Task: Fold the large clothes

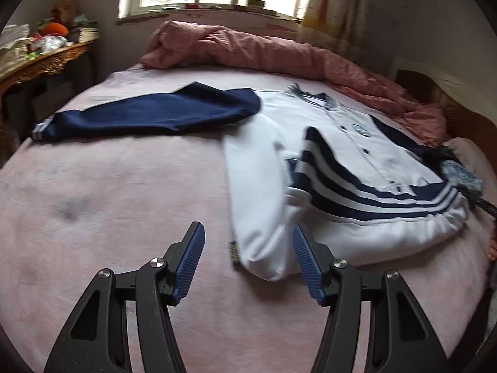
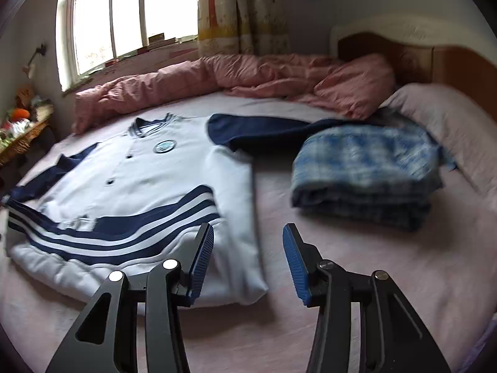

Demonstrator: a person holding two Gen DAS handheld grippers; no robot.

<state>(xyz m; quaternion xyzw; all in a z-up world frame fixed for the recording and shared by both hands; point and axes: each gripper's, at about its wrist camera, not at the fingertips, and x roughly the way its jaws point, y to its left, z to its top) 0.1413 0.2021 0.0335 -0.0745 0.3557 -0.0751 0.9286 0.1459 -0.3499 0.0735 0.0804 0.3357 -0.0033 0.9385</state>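
A white jacket (image 1: 338, 124) with navy sleeves and navy stripes lies face up, buttoned, on the pink bed sheet (image 1: 124, 202). One navy sleeve (image 1: 155, 115) stretches out to the left. My left gripper (image 1: 248, 245) is open just above the sheet, and the jacket's near hem corner shows between its blue pads (image 1: 194, 255), untouched. In the right wrist view the jacket (image 2: 155, 168) fills the left half, its other navy sleeve (image 2: 264, 130) running right. My right gripper (image 2: 248, 245) is open over the hem's right corner, gripping nothing.
A folded blue plaid cloth (image 2: 366, 174) sits right of the jacket, partly on the sleeve end. A crumpled pink quilt (image 2: 217, 74) lines the bed's far side under the window. A headboard (image 2: 435, 52) stands at the right, a cluttered side table (image 1: 40, 62) at the left.
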